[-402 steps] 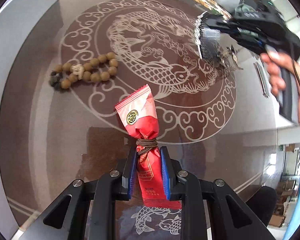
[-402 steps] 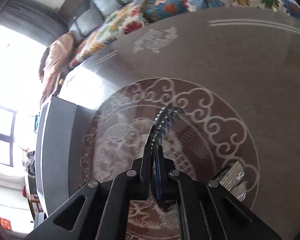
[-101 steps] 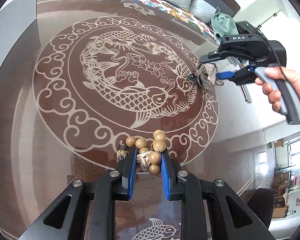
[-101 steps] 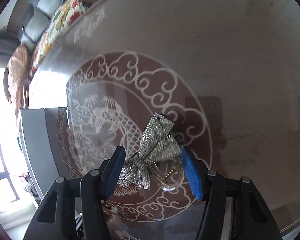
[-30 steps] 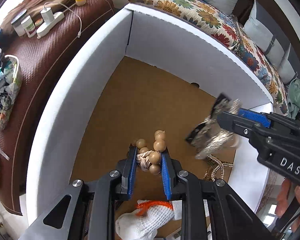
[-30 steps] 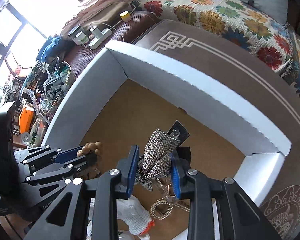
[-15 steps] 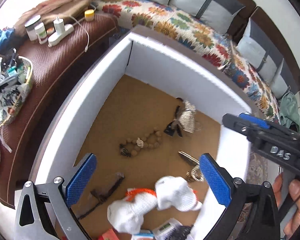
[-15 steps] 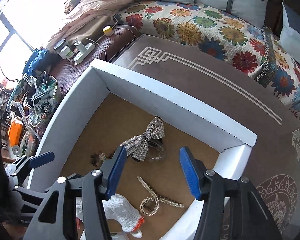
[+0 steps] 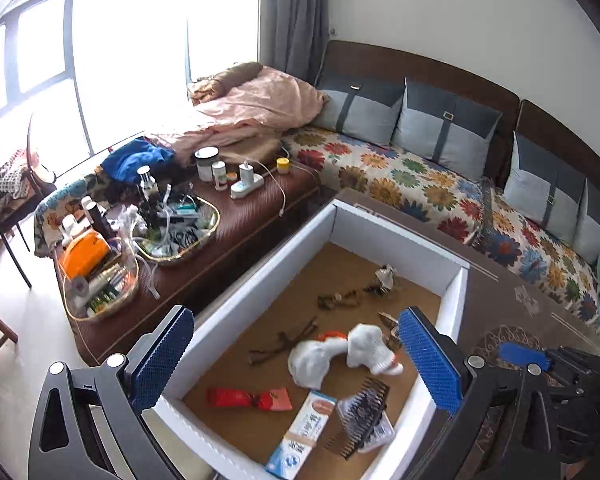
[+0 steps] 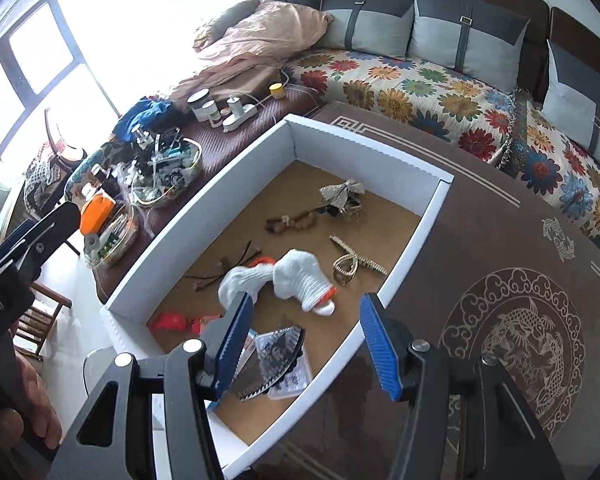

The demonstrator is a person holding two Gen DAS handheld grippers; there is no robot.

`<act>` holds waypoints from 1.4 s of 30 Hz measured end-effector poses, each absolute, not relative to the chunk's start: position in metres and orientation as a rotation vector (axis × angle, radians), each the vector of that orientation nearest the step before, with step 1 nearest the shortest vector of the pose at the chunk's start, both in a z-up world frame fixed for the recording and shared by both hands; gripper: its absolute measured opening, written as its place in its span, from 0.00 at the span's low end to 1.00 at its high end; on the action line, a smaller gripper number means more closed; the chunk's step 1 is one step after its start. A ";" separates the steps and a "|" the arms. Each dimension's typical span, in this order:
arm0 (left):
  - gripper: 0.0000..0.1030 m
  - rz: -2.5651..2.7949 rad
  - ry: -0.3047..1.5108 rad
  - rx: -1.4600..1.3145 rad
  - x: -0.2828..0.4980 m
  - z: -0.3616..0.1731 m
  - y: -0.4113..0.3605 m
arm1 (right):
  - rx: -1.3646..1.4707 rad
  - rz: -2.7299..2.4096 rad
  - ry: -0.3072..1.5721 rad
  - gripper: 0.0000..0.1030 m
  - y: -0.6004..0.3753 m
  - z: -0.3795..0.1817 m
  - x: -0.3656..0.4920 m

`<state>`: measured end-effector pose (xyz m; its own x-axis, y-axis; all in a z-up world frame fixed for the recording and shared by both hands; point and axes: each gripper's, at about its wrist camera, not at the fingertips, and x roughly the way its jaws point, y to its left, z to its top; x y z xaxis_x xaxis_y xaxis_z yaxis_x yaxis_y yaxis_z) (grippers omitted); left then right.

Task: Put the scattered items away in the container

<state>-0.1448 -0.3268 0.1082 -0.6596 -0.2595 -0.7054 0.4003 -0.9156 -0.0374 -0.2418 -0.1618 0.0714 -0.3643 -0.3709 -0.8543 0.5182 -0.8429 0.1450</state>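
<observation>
A white box (image 9: 396, 229) with a brown floor, also in the right wrist view (image 10: 364, 140), holds the items. The wooden bead bracelet (image 10: 290, 222) and the silver bow clip (image 10: 340, 194) lie at its far end. White gloves (image 10: 284, 280), a red candy packet (image 9: 250, 397), a black comb (image 9: 358, 416) and a rhinestone hair clip (image 10: 354, 262) lie nearer. My left gripper (image 9: 296, 360) is open and empty above the box. My right gripper (image 10: 304, 338) is open and empty above the box's near edge.
The box stands on a brown table with a fish pattern (image 10: 516, 336). A low bench with trays of clutter (image 9: 172, 232) stands left of the box. A floral sofa (image 9: 420, 176) with grey cushions runs behind it.
Both grippers have opened and let go of the bead bracelet and the bow clip, which now lie in the box. Both grippers have risen and pulled back from the box.
</observation>
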 end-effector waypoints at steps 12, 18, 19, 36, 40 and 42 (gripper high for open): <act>1.00 -2.557 0.247 1.107 -0.107 0.131 -0.302 | 1.283 -2.287 0.396 0.55 -0.170 0.107 -0.195; 1.00 -2.535 0.238 1.114 -0.103 0.126 -0.305 | 1.278 -2.282 0.430 0.55 -0.174 0.105 -0.188; 1.00 -2.528 0.234 1.120 -0.103 0.126 -0.306 | 1.279 -2.281 0.434 0.55 -0.175 0.104 -0.187; 1.00 -2.485 0.442 1.406 -0.111 0.114 -0.334 | 1.288 -2.256 0.432 0.55 -0.192 0.102 -0.184; 1.00 -2.472 0.400 1.382 -0.105 0.115 -0.334 | 1.270 -2.271 0.439 0.55 -0.196 0.106 -0.182; 1.00 -2.466 0.411 1.382 -0.103 0.111 -0.335 | 1.270 -2.272 0.454 0.55 -0.197 0.104 -0.181</act>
